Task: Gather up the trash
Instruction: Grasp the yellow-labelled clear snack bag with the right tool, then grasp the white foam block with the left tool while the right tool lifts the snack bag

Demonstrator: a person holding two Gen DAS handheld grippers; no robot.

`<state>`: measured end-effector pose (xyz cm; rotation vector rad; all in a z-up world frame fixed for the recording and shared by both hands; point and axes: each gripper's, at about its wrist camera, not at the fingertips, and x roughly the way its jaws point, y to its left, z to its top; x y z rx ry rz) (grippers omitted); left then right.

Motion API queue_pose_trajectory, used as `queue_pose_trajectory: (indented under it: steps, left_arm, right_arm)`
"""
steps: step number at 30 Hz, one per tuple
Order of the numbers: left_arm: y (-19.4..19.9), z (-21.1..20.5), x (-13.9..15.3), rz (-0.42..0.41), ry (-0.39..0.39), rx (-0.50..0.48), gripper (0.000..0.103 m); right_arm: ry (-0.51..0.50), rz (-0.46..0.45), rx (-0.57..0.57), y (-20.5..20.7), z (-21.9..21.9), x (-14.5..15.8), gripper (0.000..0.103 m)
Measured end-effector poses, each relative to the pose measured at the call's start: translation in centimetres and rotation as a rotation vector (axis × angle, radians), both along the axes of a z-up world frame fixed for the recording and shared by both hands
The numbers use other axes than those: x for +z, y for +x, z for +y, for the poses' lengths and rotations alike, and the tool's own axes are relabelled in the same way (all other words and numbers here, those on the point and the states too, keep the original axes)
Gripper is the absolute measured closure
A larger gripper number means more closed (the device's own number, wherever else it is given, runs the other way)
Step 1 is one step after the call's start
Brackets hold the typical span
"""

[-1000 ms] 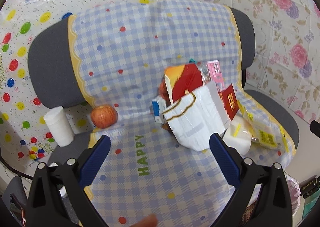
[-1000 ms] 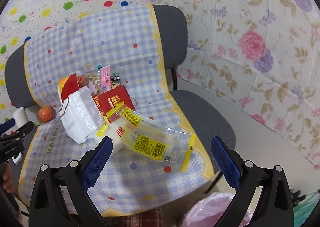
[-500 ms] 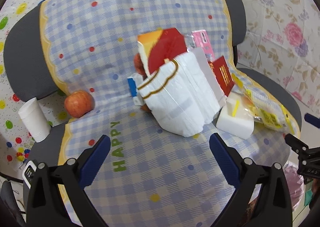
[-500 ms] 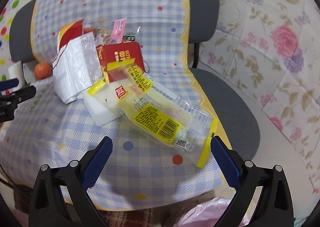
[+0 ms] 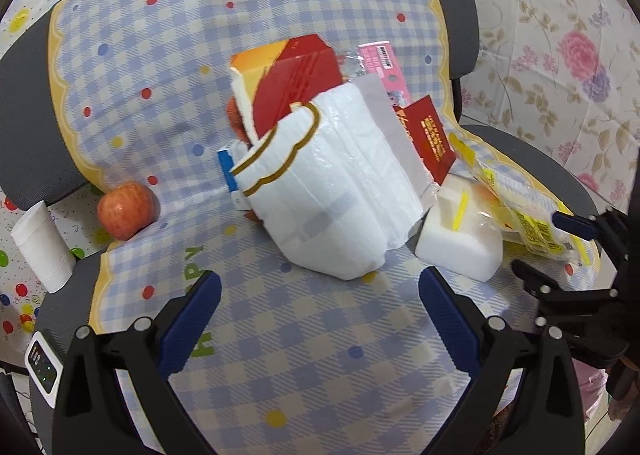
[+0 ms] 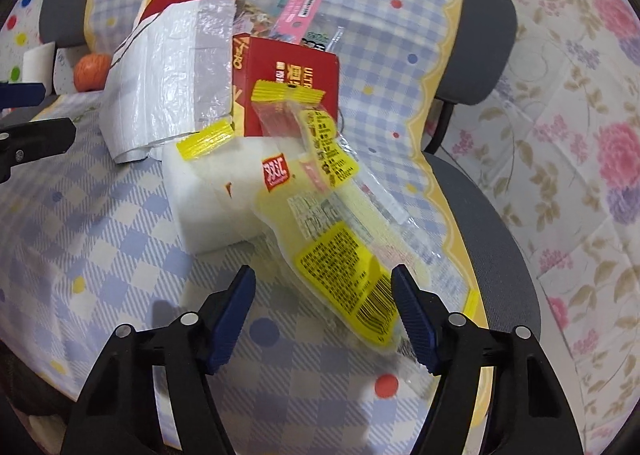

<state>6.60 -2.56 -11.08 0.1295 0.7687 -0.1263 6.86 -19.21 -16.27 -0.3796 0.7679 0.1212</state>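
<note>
A heap of trash lies on a checked cloth over a chair seat. A white plastic bag with gold trim (image 5: 328, 191) stands in the middle, with a red and orange carton (image 5: 288, 83), a red box (image 6: 288, 87) and a pink packet (image 6: 300, 15) behind it. A white foam block (image 6: 216, 199) and a clear yellow-labelled wrapper (image 6: 340, 255) lie at the right. My left gripper (image 5: 320, 303) is open just in front of the white bag. My right gripper (image 6: 324, 307) is open, its fingers on either side of the wrapper's lower end.
An apple (image 5: 126, 209) and a white paper cup (image 5: 40, 247) sit at the seat's left edge. A small white device (image 5: 42, 363) lies at the lower left. Floral wall covering (image 6: 580, 95) is to the right. A pink bag (image 5: 588, 387) is below the seat's right edge.
Both grippers have moved closer to the heap. The right gripper has come down around the yellow-labelled wrapper and its fingers have narrowed. The left gripper stays wide open.
</note>
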Motion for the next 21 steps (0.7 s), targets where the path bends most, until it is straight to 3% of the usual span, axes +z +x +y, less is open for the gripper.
queue_pose_trajectory:
  steps: [1, 4, 6, 15, 21]
  left_arm:
    - [0.0, -0.3, 0.0, -0.004, 0.003, -0.009, 0.007]
    - [-0.2, -0.9, 0.1, -0.016, 0.007, -0.03, 0.007]
    - [-0.3, -1.4, 0.3, -0.025, 0.009, -0.052, 0.007]
    - [-0.2, -5.2, 0.3, -0.044, -0.001, -0.166, 0.007]
    - [1.3, -8.3, -1.2, -0.011, 0.032, -0.246, 0.027]
  right_arm:
    - [-0.007, 0.002, 0.007, 0.2, 0.2, 0.0, 0.042]
    - [0.011, -0.004, 0.03, 0.4, 0.2, 0.6, 0.067]
    - [0.06, -0.03, 0.016, 0.4, -0.8, 2.1, 0.095]
    - [0.463, -0.178, -0.171, -1.9, -10.1, 10.7, 0.101]
    - [0.575, -0.17, -0.207, -3.3, -12.1, 10.8, 0.101]
